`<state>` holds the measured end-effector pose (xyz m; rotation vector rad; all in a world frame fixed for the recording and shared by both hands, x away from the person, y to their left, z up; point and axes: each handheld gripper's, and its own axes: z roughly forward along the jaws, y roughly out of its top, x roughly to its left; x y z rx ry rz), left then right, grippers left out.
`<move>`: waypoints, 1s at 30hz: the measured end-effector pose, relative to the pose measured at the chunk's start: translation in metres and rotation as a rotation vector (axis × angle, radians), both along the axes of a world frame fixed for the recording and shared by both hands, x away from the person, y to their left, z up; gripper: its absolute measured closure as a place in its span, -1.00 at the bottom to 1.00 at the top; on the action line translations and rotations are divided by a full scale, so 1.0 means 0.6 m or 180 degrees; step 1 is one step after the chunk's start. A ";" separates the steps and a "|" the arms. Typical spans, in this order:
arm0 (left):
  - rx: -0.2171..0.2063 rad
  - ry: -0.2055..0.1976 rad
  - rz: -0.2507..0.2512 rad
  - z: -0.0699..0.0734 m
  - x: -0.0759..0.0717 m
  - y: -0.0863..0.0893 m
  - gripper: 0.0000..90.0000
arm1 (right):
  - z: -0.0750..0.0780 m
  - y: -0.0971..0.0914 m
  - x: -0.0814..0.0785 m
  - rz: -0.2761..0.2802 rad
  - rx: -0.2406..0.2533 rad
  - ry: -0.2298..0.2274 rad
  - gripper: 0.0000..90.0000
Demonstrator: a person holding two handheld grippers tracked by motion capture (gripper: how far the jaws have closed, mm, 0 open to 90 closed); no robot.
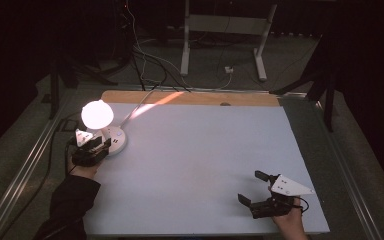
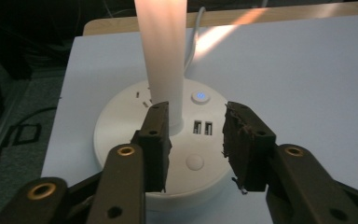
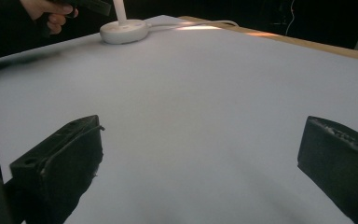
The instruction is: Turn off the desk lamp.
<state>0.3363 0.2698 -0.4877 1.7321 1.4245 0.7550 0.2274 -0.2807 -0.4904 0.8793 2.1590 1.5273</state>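
Dark room; lamp (image 2: 161, 60) top cut off.

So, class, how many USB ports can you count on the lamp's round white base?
2. The USB ports sit side by side on top of the lamp base, just right of the stem, below the lit blue button. Others may be hidden behind the stem.

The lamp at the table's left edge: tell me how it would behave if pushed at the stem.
The lamp probably resists sliding, since its round base is wide and flat. Pushed high, it may tip: the glowing globe sits atop a slim stem. Its cable could tug it back.
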 end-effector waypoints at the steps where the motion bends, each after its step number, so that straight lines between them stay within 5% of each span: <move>1: -0.0015 -0.0002 -0.0003 -0.001 0.001 0.000 0.48 | 0.000 0.000 0.000 0.0004 0.0002 0.0000 -1.00; 8: 0.0042 0.0071 -0.0027 -0.012 0.003 -0.003 0.62 | 0.000 -0.001 0.001 0.0005 0.0001 0.0010 -1.00; 16: 0.0121 0.0135 -0.0074 -0.020 0.006 -0.002 1.00 | 0.000 -0.001 0.000 0.0009 -0.0005 0.0007 -1.00; 30: 0.0078 0.0163 -0.0145 -0.034 0.011 0.005 1.00 | 0.000 0.000 0.000 0.0020 -0.0011 0.0011 -1.00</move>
